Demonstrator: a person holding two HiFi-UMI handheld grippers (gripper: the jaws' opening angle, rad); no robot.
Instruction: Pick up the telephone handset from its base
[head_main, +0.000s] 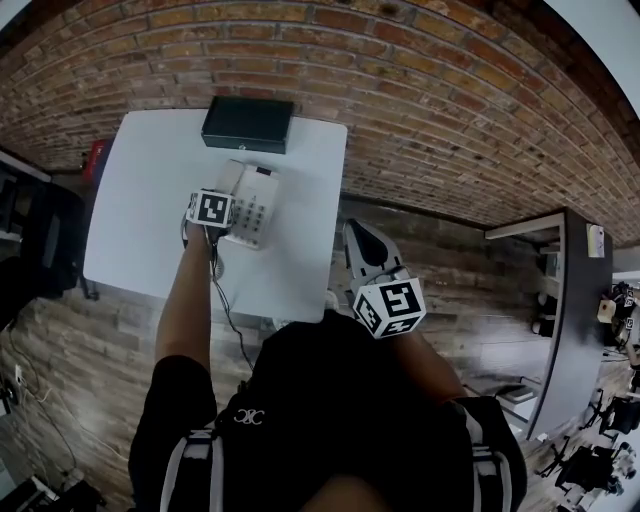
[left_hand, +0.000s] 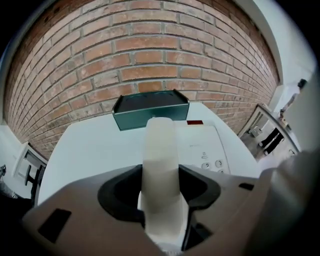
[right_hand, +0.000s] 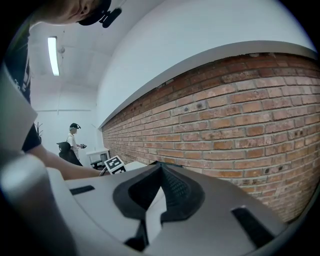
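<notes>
A white telephone base (head_main: 258, 212) with a keypad sits mid-table on the white table (head_main: 140, 210). Its white handset (head_main: 231, 178) lies along the base's left side. My left gripper (head_main: 218, 216) points steeply down over the handset. In the left gripper view the handset (left_hand: 160, 142) runs straight between the wide-spread jaws of the left gripper (left_hand: 161, 172) and still rests beside the base (left_hand: 205, 145). My right gripper (head_main: 362, 240) hangs off the table's right edge, its jaws together on nothing. The right gripper view shows the right gripper's (right_hand: 160, 169) tips meeting in front of the brick wall.
A dark box (head_main: 247, 124) stands at the table's far edge against the brick wall, seen also as the dark box (left_hand: 150, 110) beyond the handset. A phone cord (head_main: 228, 312) trails off the near edge. A dark desk (head_main: 565, 310) is at right. A person (right_hand: 75, 141) stands far off.
</notes>
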